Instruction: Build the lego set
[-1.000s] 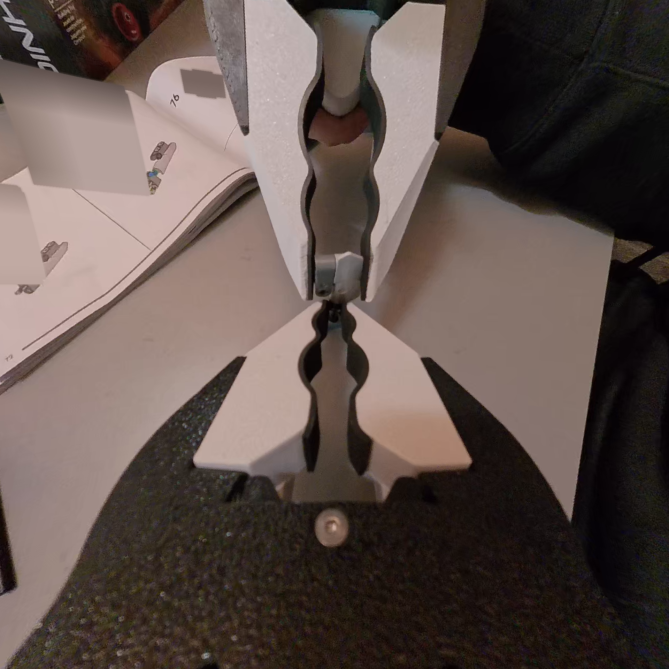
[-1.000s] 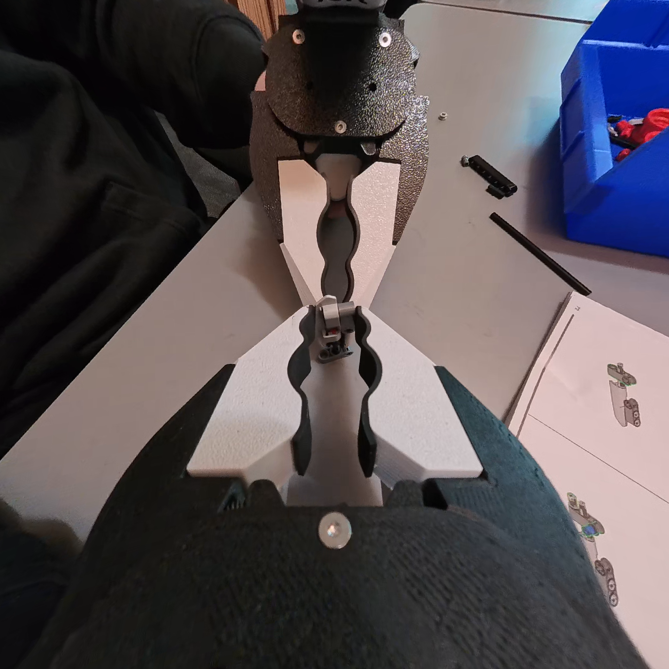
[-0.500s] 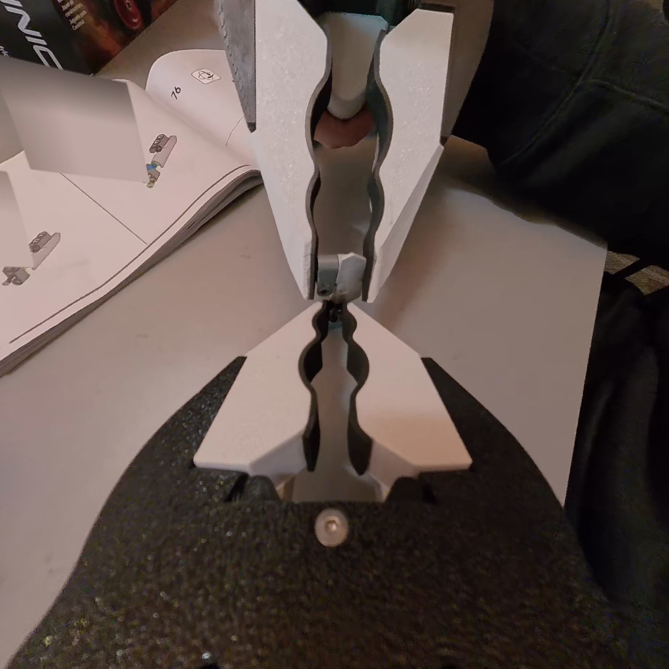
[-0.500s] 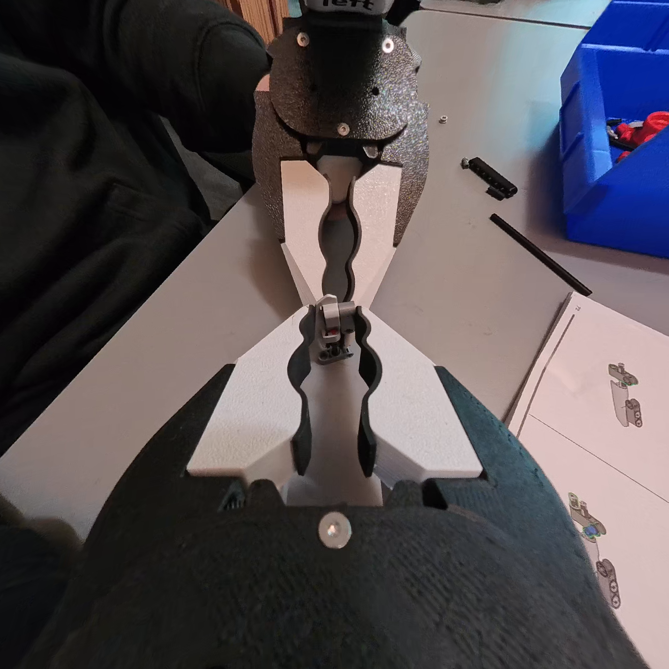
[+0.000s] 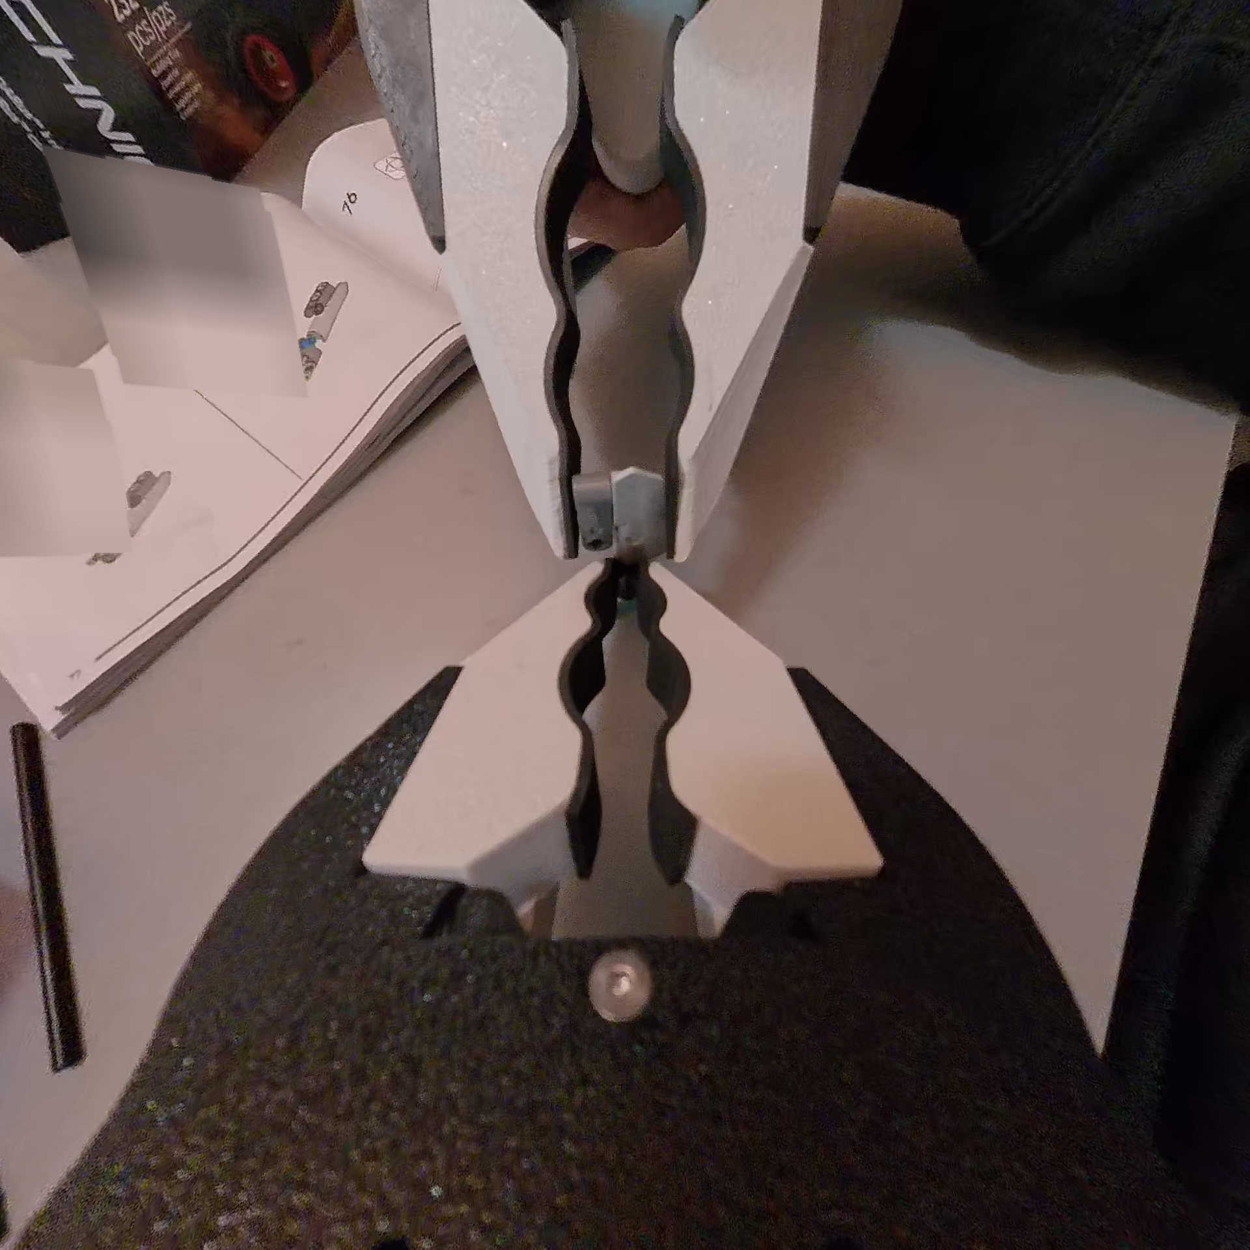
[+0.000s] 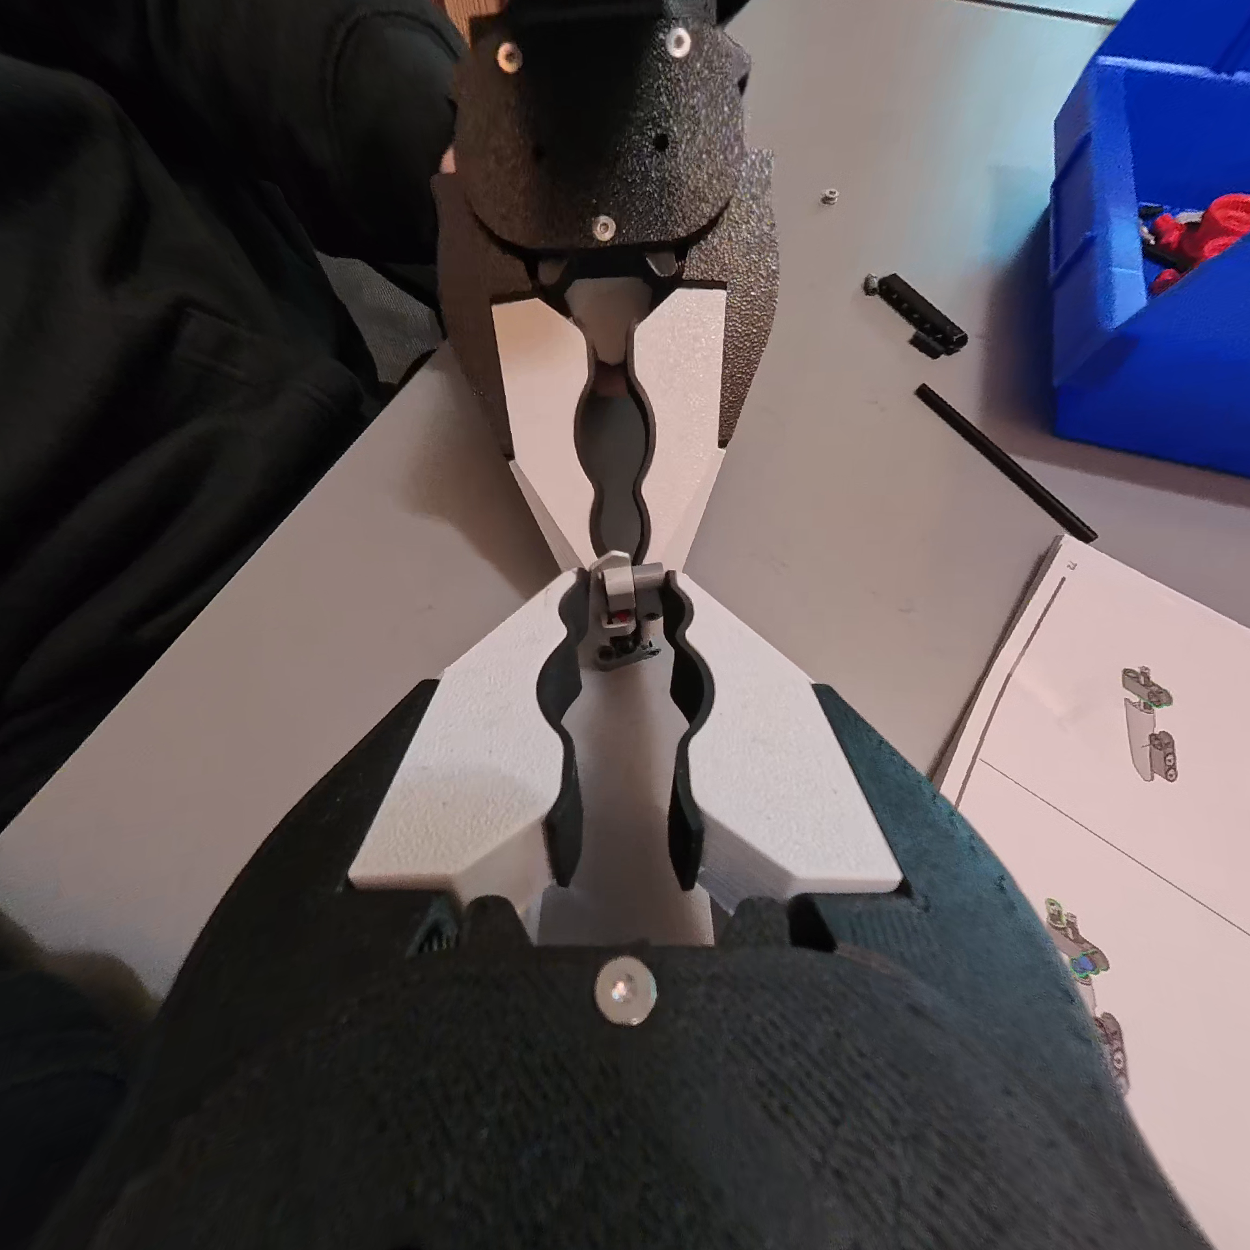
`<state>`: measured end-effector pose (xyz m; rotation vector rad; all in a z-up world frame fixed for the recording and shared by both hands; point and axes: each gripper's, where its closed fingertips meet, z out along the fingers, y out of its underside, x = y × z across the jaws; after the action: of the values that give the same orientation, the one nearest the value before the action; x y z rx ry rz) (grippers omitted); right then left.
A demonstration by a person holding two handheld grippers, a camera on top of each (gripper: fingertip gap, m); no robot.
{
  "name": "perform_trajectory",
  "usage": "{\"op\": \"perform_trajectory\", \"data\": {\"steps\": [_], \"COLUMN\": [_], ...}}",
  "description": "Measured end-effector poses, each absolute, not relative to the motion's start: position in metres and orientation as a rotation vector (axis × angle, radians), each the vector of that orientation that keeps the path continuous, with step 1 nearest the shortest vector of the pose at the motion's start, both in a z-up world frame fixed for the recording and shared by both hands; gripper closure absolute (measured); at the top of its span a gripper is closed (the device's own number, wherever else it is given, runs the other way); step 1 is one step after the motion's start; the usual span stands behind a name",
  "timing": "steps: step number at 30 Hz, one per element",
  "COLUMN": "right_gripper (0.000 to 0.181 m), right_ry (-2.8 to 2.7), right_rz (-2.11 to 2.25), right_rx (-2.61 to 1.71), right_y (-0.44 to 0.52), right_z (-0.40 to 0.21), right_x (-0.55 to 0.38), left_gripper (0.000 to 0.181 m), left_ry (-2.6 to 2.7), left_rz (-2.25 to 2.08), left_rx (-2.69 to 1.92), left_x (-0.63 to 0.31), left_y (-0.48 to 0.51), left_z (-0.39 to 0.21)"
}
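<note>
The left gripper [image 5: 626,585] is closed on a small dark pin [image 5: 628,587], barely visible at its tips. Directly opposite, tip to tip above the table [image 5: 947,541], the grey lego assembly [image 6: 621,612] is clamped in the right gripper [image 6: 622,595]. The pin should be kept aligned with its hole and pressed in straight, with both grips held firm.
</note>
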<state>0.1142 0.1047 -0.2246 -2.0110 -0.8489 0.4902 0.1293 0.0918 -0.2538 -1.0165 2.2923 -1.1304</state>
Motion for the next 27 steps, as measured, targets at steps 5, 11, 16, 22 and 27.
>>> {"op": "perform_trajectory", "data": {"steps": [5, 11, 16, 22, 27], "right_gripper": [0.16, 0.16, 0.16, 0.16, 0.16], "right_ry": [-0.841, -0.846, -0.81, -0.791, -0.788], "right_rz": [0.478, 0.461, 0.498, 0.509, 0.498], "right_rx": [-2.029, -2.047, -2.029, -2.014, -2.014], "right_y": [0.1034, 0.1037, 0.1027, 0.1042, 0.1036], "right_z": [-0.2252, -0.2257, -0.2256, -0.2249, -0.2248], "right_x": [0.1162, 0.1154, 0.1178, 0.1178, 0.1178], "left_gripper": [0.178, 0.178, 0.178, 0.179, 0.178], "left_ry": [2.287, 2.311, 2.341, 2.356, 2.339], "left_rz": [-1.117, -1.002, -0.953, -1.009, -1.048], "left_rx": [-1.051, -1.0, -1.035, -1.078, -1.066], "left_x": [0.1299, 0.1293, 0.1298, 0.1296, 0.1301], "left_y": [0.0905, 0.0912, 0.0912, 0.0912, 0.0909], "left_z": [-0.2541, -0.2547, -0.2552, -0.2549, -0.254]}}
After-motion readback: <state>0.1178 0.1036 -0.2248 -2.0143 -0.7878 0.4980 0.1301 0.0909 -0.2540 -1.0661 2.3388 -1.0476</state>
